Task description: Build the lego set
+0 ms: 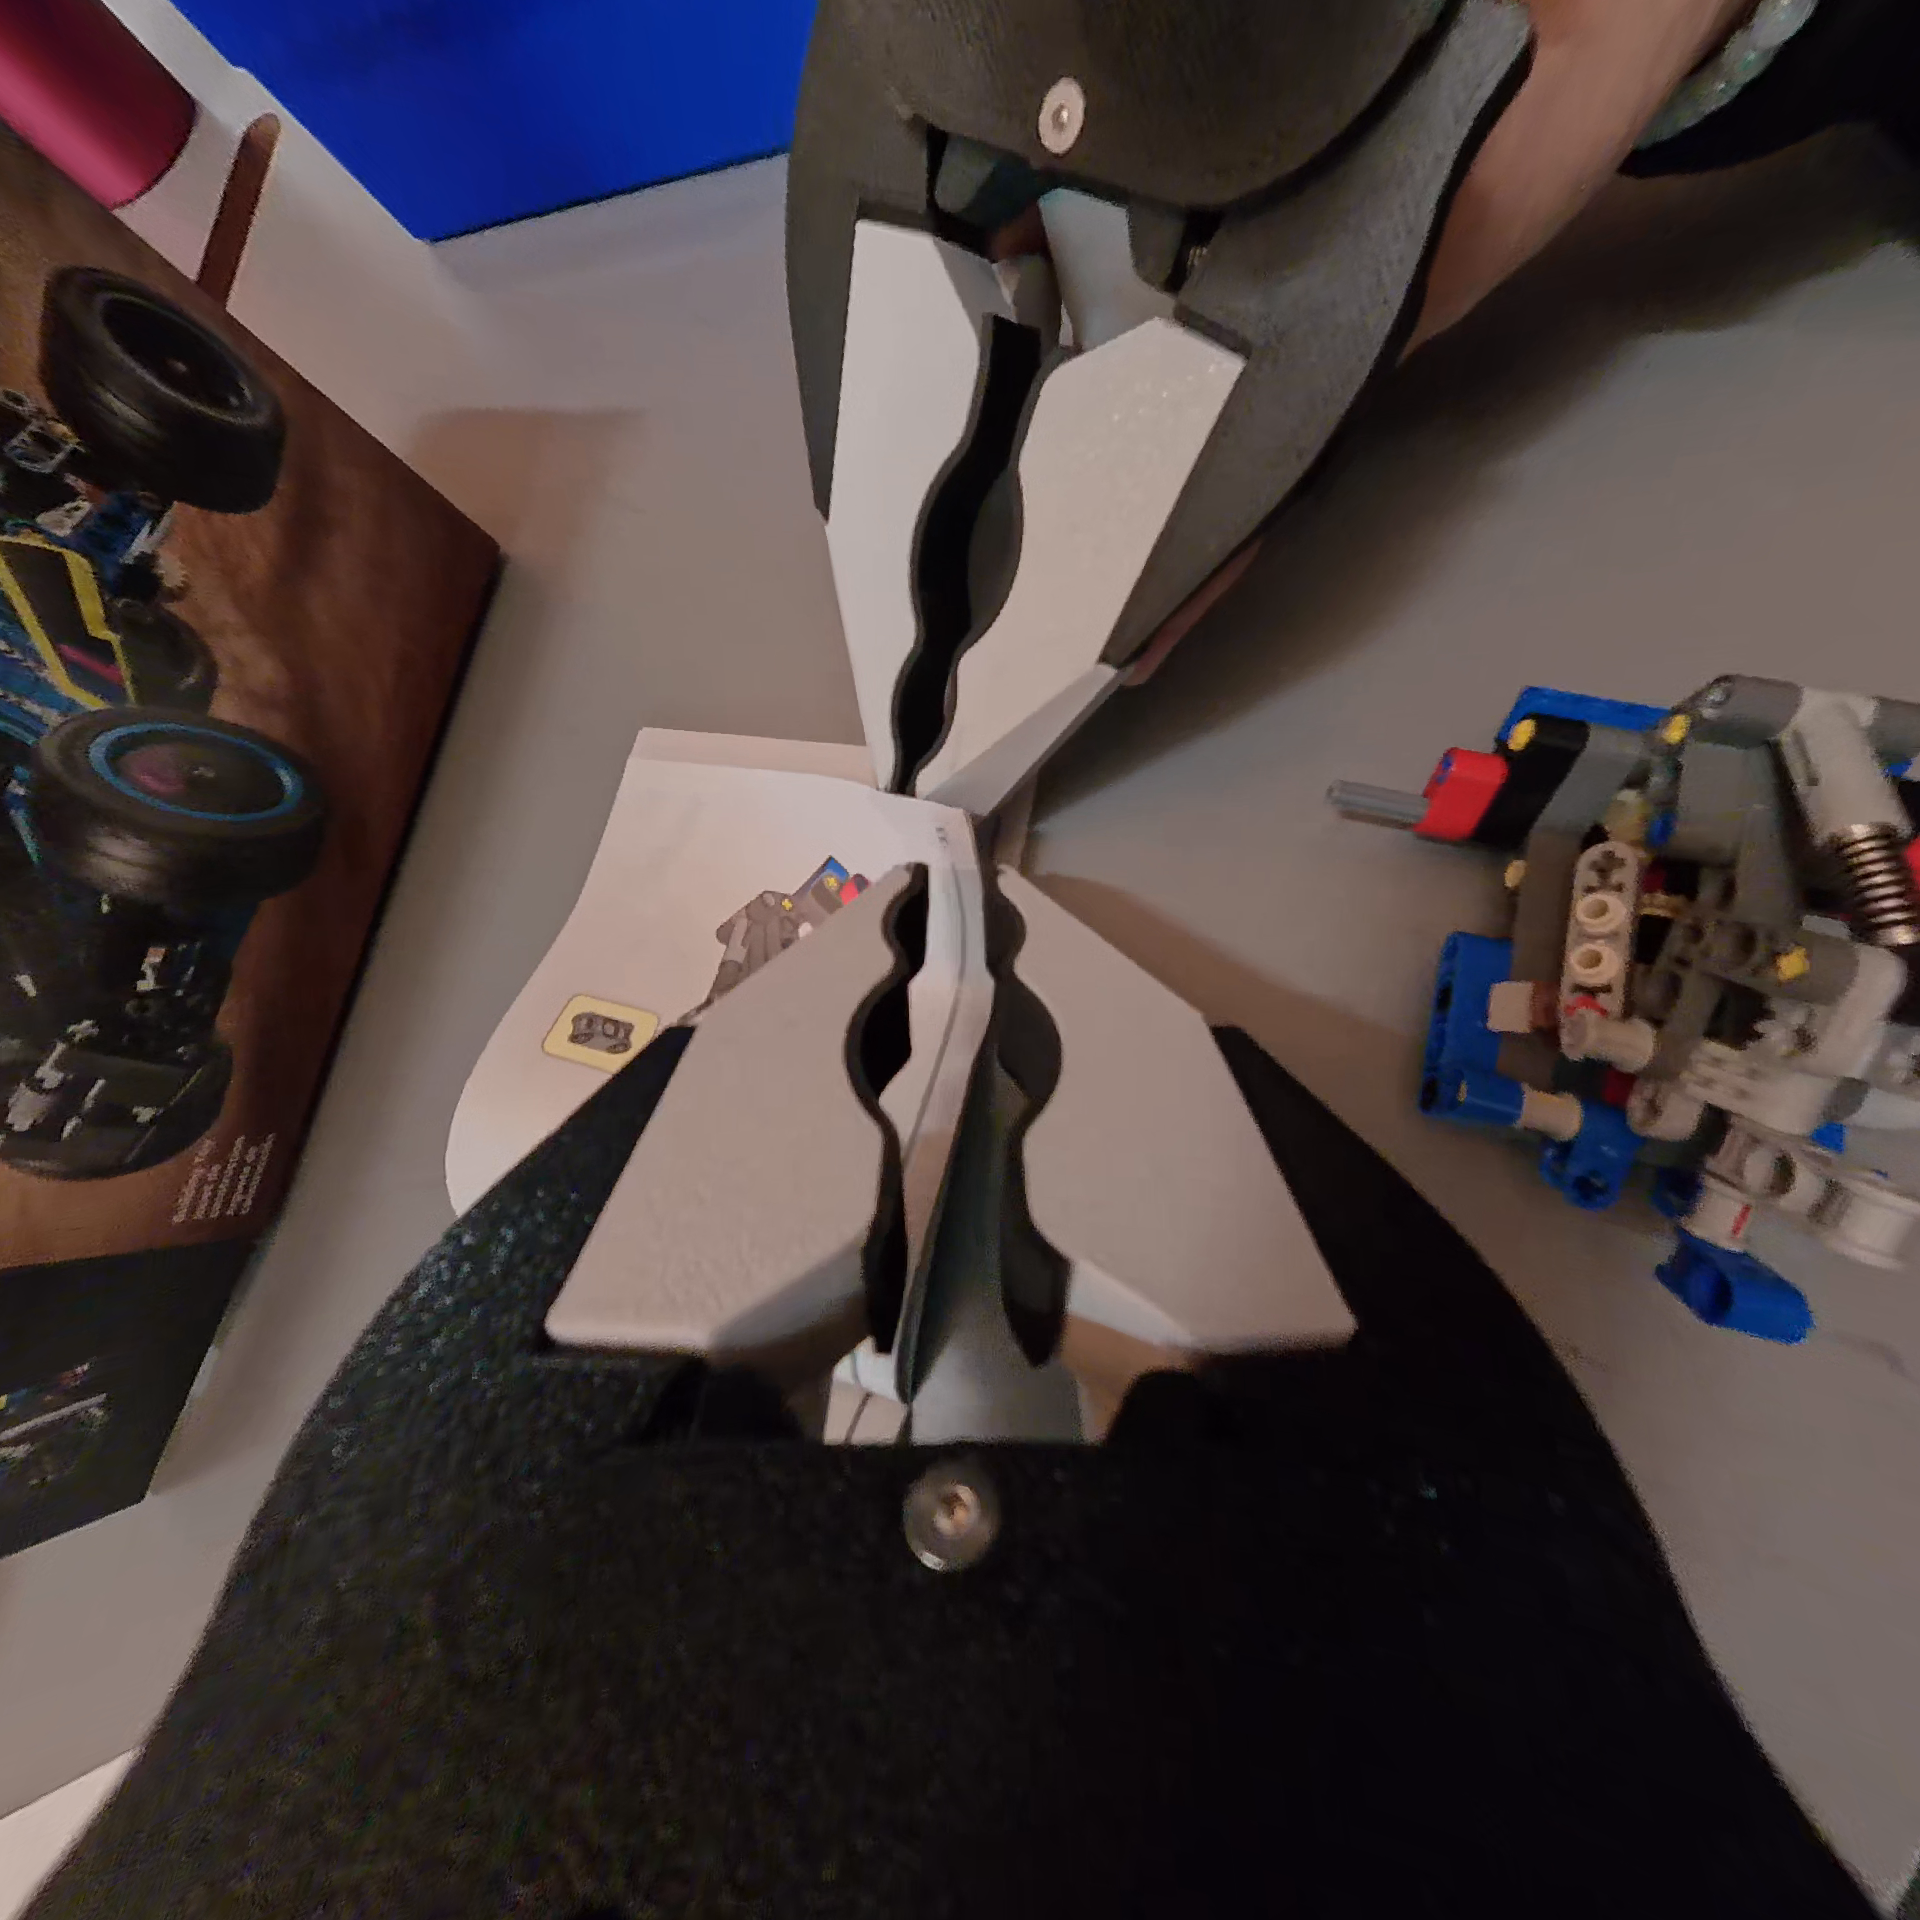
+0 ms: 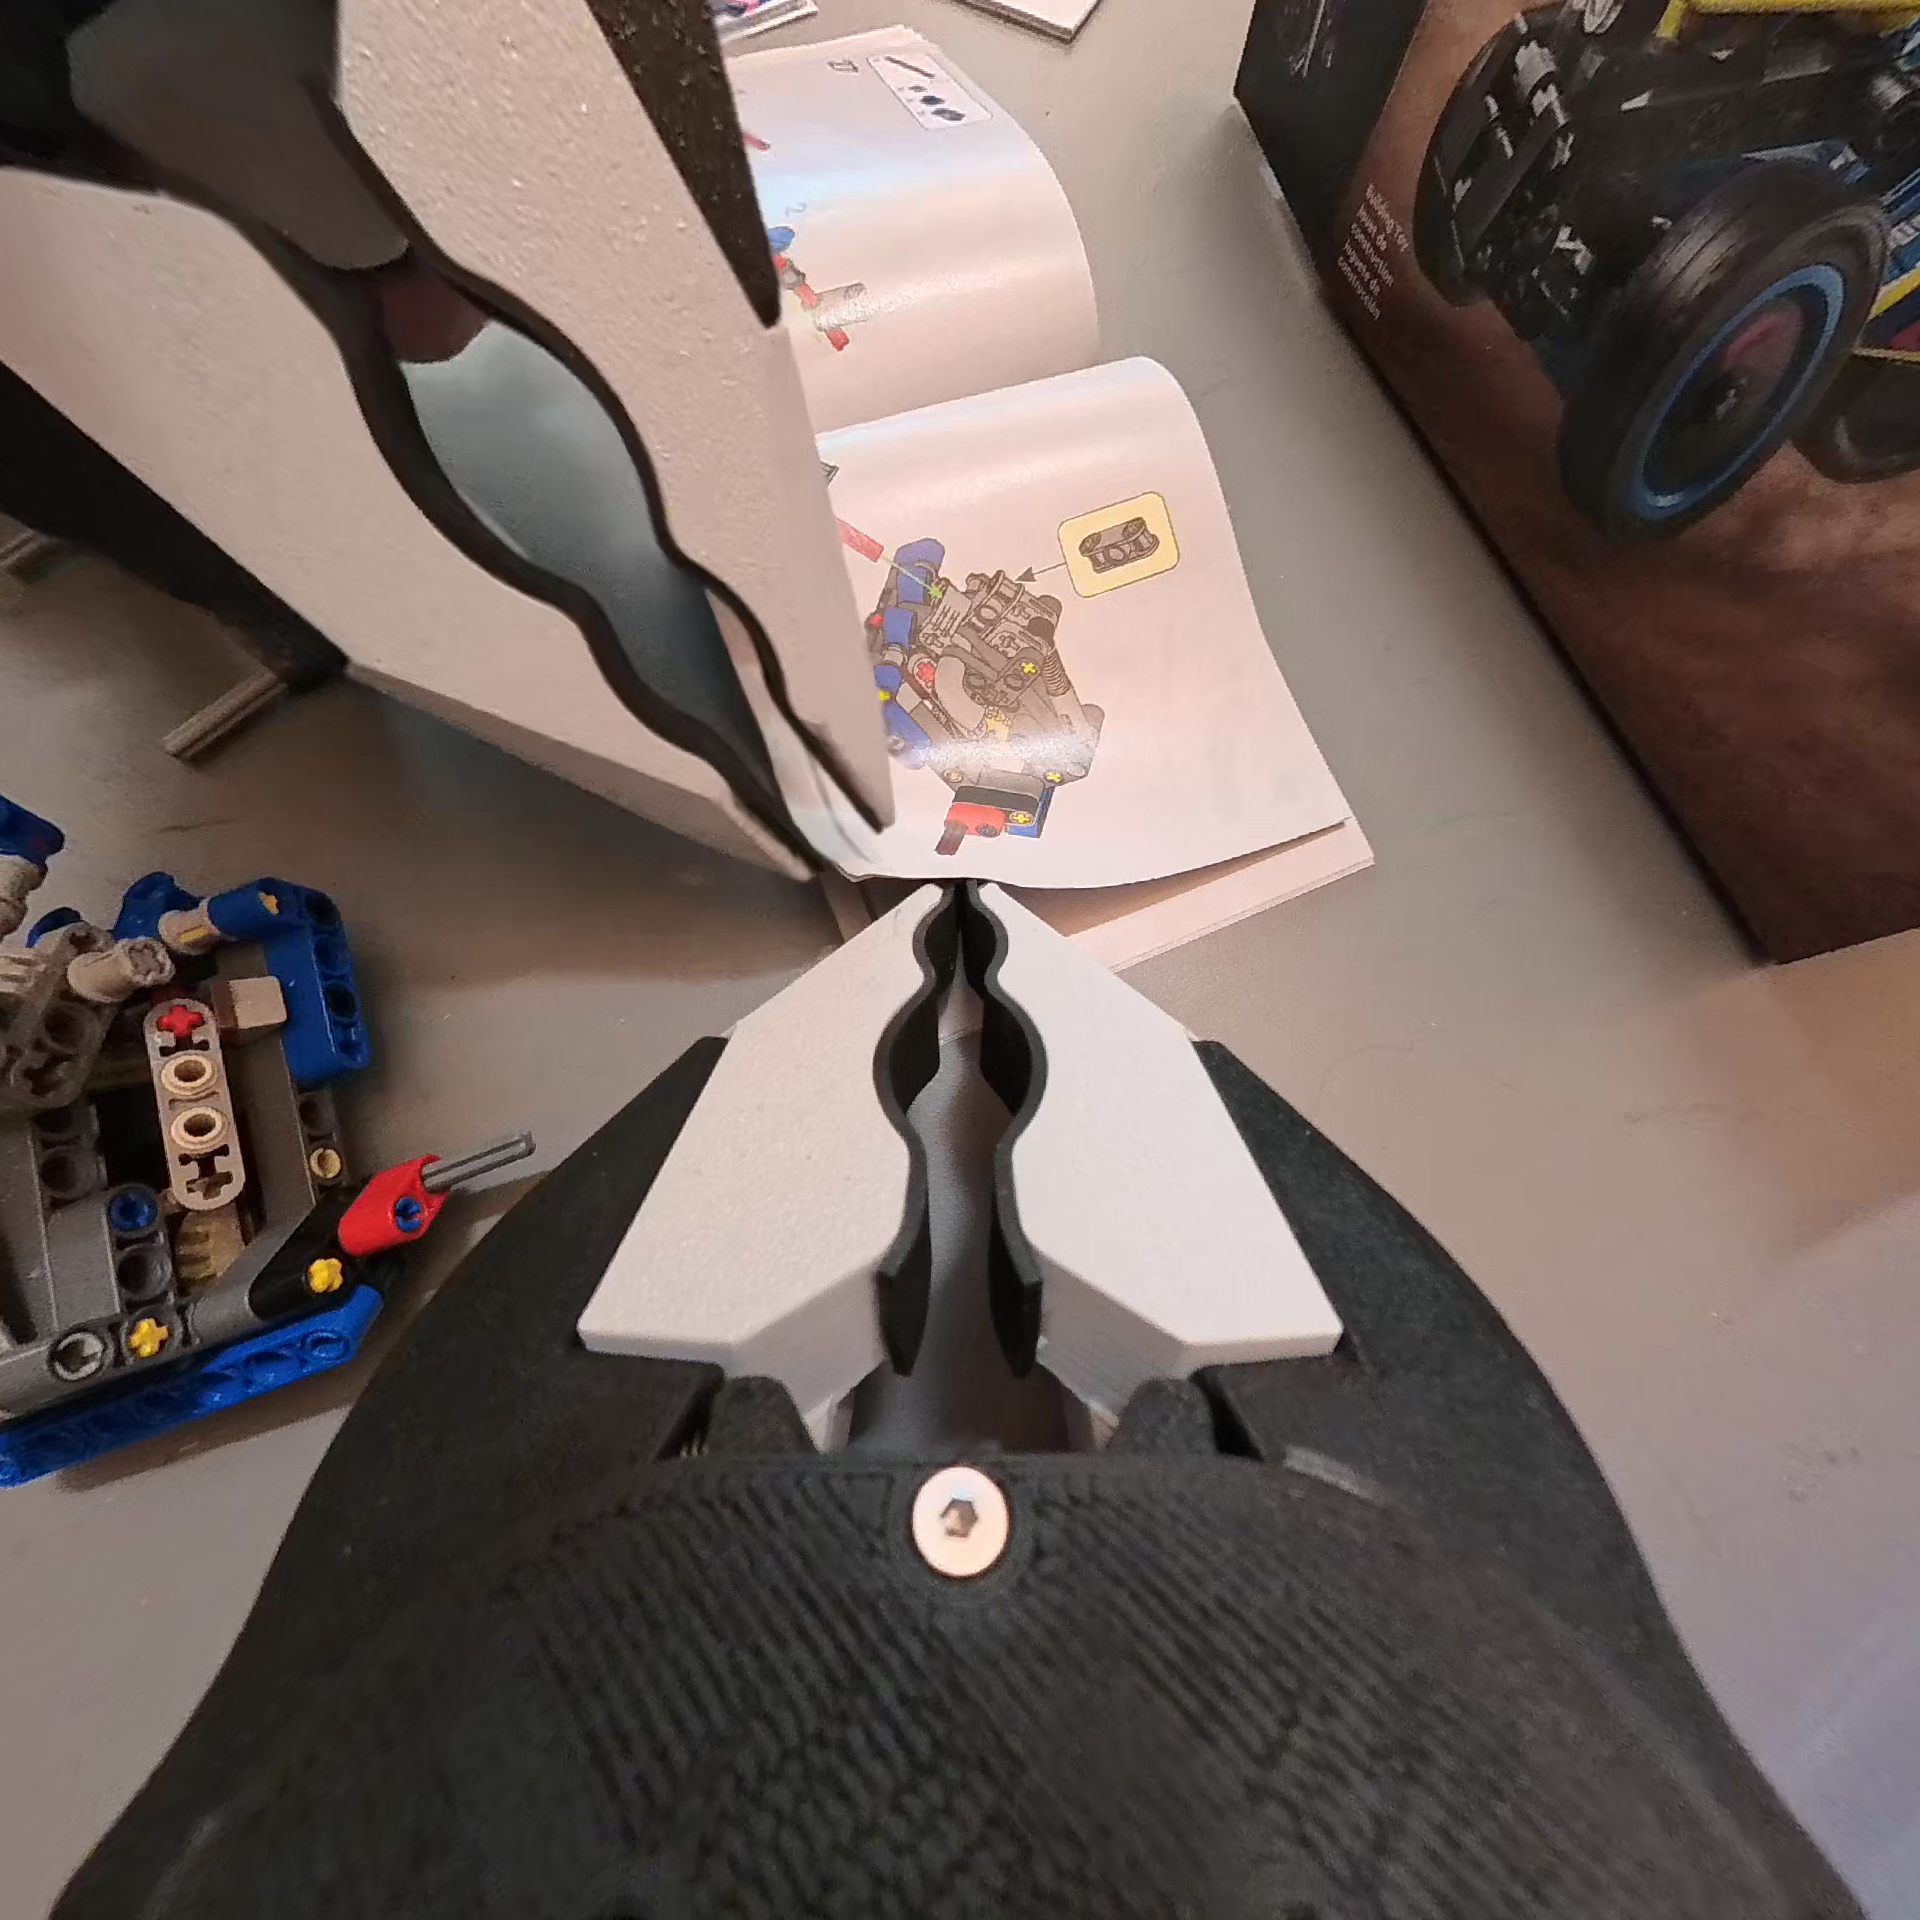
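Note:
The open instruction booklet lies on the grey table, its pages arched; it also shows in the right wrist view. My left gripper is shut on a booklet page, whose white edge runs between its black pads. It shows from the upper left in the right wrist view. My right gripper is shut, with its tips at the near edge of the open page. I cannot tell if it pinches paper. It comes from above in the left wrist view. The part-built blue and grey lego assembly rests beside the booklet.
The lego set's box with a car picture lies on the other side of the booklet. A blue object stands at the far table edge. A person's hand holds the right gripper. The grippers are tip to tip, or close to it.

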